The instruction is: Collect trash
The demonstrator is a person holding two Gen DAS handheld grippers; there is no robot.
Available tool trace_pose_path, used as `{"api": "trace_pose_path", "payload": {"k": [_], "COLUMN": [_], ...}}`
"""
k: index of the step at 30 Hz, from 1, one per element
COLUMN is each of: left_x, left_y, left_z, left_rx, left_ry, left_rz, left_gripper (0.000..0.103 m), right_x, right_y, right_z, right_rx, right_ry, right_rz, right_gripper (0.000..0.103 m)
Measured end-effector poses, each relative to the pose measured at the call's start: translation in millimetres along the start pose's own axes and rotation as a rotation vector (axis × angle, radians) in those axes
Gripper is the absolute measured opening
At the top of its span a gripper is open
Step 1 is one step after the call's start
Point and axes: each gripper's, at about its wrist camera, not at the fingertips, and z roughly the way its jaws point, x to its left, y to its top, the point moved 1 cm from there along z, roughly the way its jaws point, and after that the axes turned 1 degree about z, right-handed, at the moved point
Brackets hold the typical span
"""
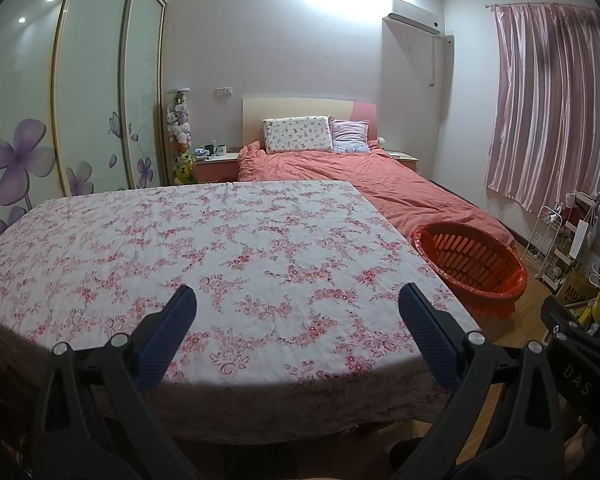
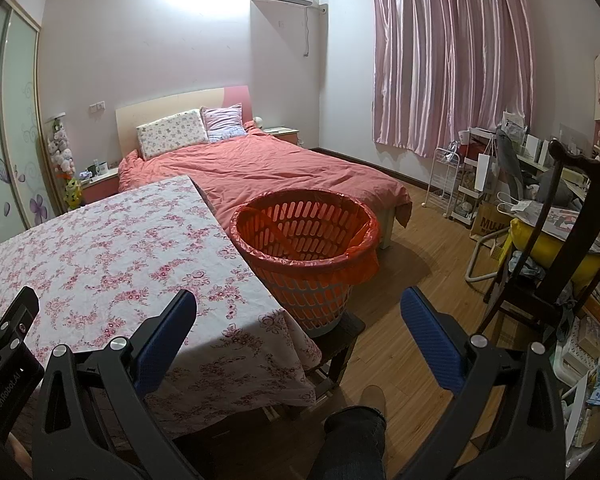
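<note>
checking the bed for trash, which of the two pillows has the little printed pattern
The white pillow, on the side nearer the wardrobe. It carries small scattered prints, while the pink pillow beside it is plain with a frilled edge.

Left gripper (image 1: 296, 300) held level, my two blue-padded fingers (image 1: 172, 328) spread wide, nothing between them. Right gripper (image 2: 298, 304) same posture, pads (image 2: 428, 332) wide apart and bare. The two sit side by side, each showing at the edge of the other's view. My trouser leg (image 2: 352, 436) and shoe (image 2: 374, 398) below the right claw.
</note>
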Motion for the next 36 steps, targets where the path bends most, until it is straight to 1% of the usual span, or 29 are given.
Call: {"api": "trace_pose_path", "payload": {"k": [36], "left_x": [1.3], "left_y": [-3.2], "left_z": [2.2], "left_rx": [0.006], "left_ry": [0.005], "left_rz": [-0.004], "left_gripper": [0.099], "right_x": [-0.5], "right_y": [0.1], "right_z": [0.4], "right_rx": [0.001], "right_ry": [0.0], "right_rz": [-0.001], "right_gripper": [0.101]}}
